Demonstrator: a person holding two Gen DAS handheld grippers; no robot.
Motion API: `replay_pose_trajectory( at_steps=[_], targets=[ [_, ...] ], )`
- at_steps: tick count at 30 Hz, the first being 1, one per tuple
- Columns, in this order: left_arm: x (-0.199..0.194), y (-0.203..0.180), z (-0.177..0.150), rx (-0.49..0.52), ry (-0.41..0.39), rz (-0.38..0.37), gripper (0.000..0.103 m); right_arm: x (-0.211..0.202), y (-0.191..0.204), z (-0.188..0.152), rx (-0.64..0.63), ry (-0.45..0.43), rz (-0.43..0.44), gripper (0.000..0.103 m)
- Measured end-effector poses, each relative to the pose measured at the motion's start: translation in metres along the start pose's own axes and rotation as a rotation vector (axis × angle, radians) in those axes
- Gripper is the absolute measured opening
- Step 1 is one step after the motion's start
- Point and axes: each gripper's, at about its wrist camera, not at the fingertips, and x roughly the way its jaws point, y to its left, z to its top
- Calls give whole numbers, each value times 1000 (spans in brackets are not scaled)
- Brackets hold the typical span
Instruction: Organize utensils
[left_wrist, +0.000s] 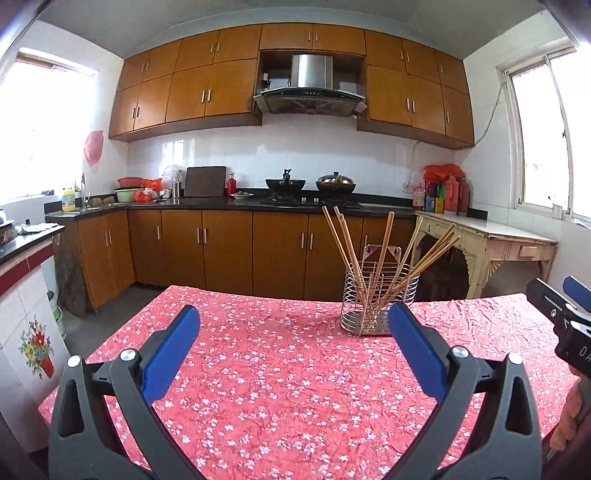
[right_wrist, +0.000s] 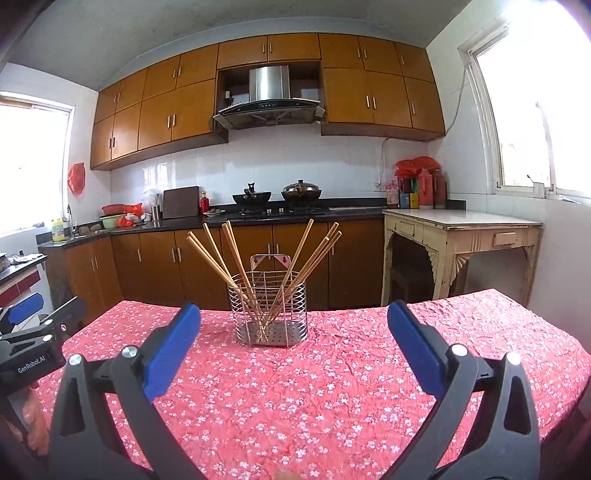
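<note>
A wire utensil holder (left_wrist: 378, 304) (right_wrist: 268, 308) stands on the red flowered tablecloth (left_wrist: 277, 369) (right_wrist: 314, 387), near the table's far edge. Several wooden chopsticks (left_wrist: 349, 251) (right_wrist: 236, 254) stand fanned out in it. My left gripper (left_wrist: 293, 328) hovers over the cloth with its blue-padded jaws wide open and nothing between them; the holder is ahead, just beyond its right finger. My right gripper (right_wrist: 293, 328) is also wide open and empty, with the holder ahead between its fingers. Each gripper shows at the edge of the other's view.
Behind the table runs a kitchen counter (right_wrist: 221, 218) with a stove, two woks and a cutting board. A pale side table (right_wrist: 461, 225) stands at the right under a window. A hand (left_wrist: 569, 417) grips the right tool's handle.
</note>
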Motion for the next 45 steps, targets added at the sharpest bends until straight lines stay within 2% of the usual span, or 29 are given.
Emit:
replay_pose_trajectory(
  at_steps=[9,21,45],
  targets=[
    [-11,-6,-6,48,-3,14,101,-8,-1,-12,0,25,21,99],
    [-12,-7,-11,38,17,5,101,-7,-2,-17,5,46,17,99],
    [-13,-11,-9,36,21,-9,101,-8,-3,-16,1,32,17,99]
  ],
)
